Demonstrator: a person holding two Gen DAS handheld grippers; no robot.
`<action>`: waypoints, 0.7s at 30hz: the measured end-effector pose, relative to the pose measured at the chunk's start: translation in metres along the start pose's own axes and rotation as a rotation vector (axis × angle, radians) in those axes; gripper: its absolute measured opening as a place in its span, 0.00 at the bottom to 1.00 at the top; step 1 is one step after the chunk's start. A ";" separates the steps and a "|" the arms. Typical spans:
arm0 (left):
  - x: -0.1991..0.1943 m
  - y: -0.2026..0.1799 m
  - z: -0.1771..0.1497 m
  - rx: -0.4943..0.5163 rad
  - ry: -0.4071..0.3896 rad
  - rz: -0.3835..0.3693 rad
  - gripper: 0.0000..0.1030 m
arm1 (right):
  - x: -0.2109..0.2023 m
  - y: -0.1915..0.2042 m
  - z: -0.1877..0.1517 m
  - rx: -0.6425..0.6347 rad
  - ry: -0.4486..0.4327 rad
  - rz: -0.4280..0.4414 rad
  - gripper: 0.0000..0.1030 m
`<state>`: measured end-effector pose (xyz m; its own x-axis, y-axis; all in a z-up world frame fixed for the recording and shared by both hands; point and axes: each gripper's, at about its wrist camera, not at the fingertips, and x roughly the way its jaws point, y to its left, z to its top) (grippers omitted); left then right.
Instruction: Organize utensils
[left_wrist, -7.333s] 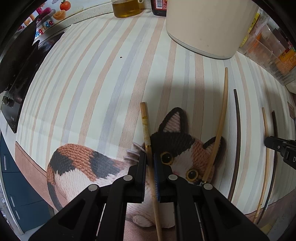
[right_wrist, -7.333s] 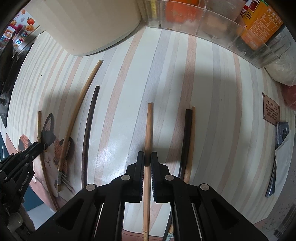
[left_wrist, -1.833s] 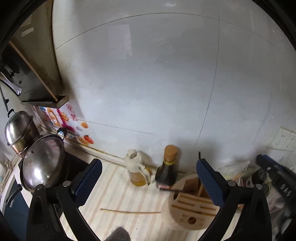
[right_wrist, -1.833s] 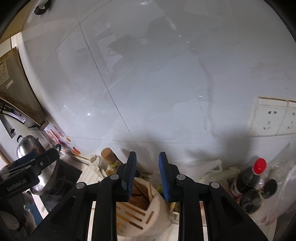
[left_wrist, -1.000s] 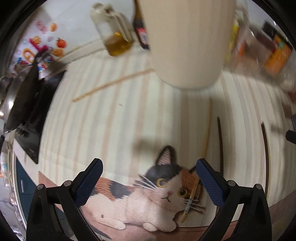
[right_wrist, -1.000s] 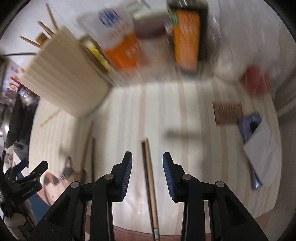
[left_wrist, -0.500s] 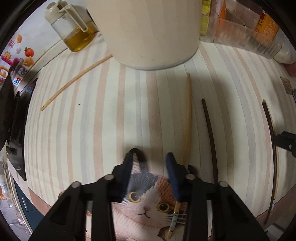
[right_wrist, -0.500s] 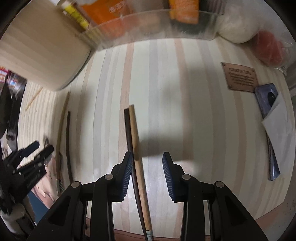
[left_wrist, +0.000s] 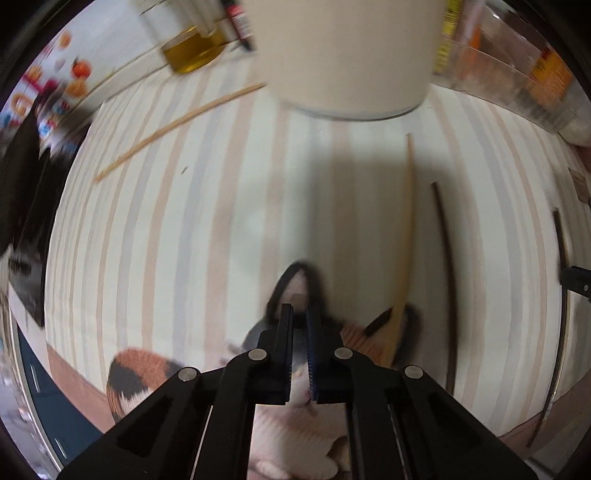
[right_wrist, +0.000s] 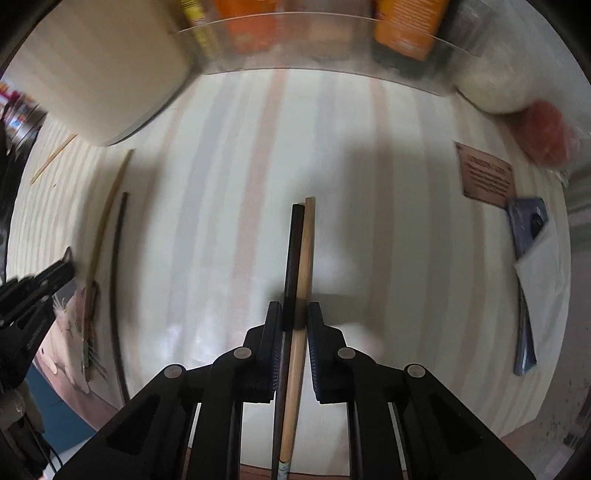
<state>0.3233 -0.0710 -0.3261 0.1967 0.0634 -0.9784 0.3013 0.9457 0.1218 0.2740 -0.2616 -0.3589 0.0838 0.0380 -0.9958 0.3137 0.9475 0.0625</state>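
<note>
My right gripper (right_wrist: 294, 314), seen from its own wrist camera, has its two black fingers pressed in from either side on a pair of chopsticks lying side by side: a dark brown wooden chopstick (right_wrist: 294, 236) on the left and a pale bamboo chopstick (right_wrist: 307, 236) touching it on the right. Both run away from me along the striped cream placemat (right_wrist: 388, 240), and their near ends pass back between the fingers. Whether the pair is lifted or resting on the mat I cannot tell.

My left gripper (left_wrist: 300, 314) has its jaws drawn nearly together with only a thin slit between them and nothing held. It hovers over the calico cat printed on the mat (left_wrist: 147, 369).

To its right lie a long pale wooden chopstick (left_wrist: 405, 236) and, just beside it, a thin dark chopstick (left_wrist: 446, 258), roughly parallel and apart. A slender light bamboo stick (left_wrist: 177, 123) lies diagonally at the mat's far left, near the round cream utensil holder (left_wrist: 347, 55). A bottle of yellow oil (left_wrist: 192, 51) stands left of the holder. A clear plastic bin of orange packets (right_wrist: 332, 40) stands behind.
</note>
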 end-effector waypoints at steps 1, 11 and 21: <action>0.000 0.004 -0.003 -0.013 0.008 -0.004 0.04 | 0.000 -0.005 0.000 0.017 0.006 0.008 0.14; -0.006 0.014 -0.007 -0.072 0.030 -0.144 0.12 | -0.023 -0.034 0.012 0.142 -0.010 0.159 0.15; -0.002 -0.034 -0.005 0.086 0.020 -0.162 0.34 | -0.030 0.007 0.003 0.105 -0.024 0.233 0.20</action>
<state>0.3083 -0.1016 -0.3288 0.1209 -0.0810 -0.9894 0.4067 0.9132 -0.0251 0.2764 -0.2569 -0.3287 0.1876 0.2424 -0.9519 0.3798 0.8758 0.2979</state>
